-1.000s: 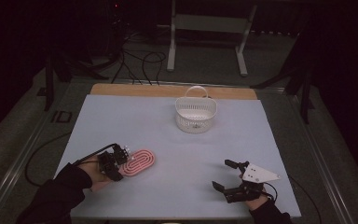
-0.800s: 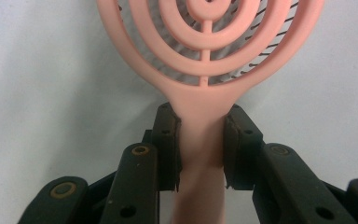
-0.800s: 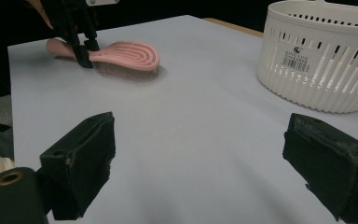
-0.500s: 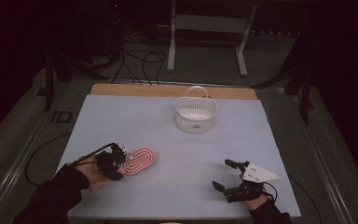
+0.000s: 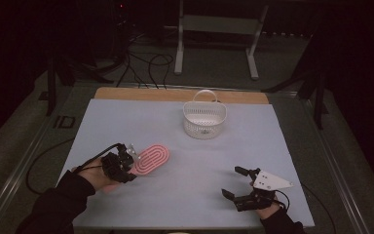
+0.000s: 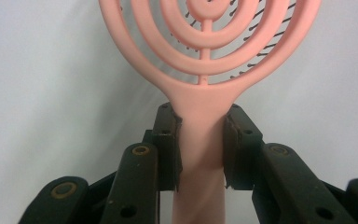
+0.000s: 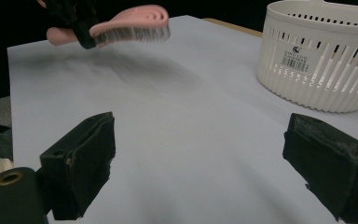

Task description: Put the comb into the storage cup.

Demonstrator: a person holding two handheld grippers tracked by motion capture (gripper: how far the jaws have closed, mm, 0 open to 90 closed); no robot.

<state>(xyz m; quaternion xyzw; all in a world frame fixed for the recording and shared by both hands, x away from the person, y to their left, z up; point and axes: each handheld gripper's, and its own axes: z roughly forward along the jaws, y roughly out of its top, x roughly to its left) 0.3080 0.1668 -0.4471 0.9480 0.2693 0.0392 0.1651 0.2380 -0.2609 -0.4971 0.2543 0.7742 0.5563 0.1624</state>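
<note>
Pink hairbrush (image 6: 205, 70) — in left hand-held gripper (image 6: 201, 147)

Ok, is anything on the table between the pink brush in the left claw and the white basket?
Nothing visible. The left claw holds the pink plastic hairbrush by its handle, and only bare sheet lies between it and the white slotted plastic basket.

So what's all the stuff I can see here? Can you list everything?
pink plastic hairbrush with ring-patterned back: one, pink, held off the sheet at front left.
white slotted plastic basket with handle: one, white, far middle of the sheet.
pale blue sheet: one, covers the table.
wooden table edge: one, light brown, behind the sheet.
left tongs: black, shut on the hairbrush handle.
right tongs: black, open, front right, nothing between them.
</note>
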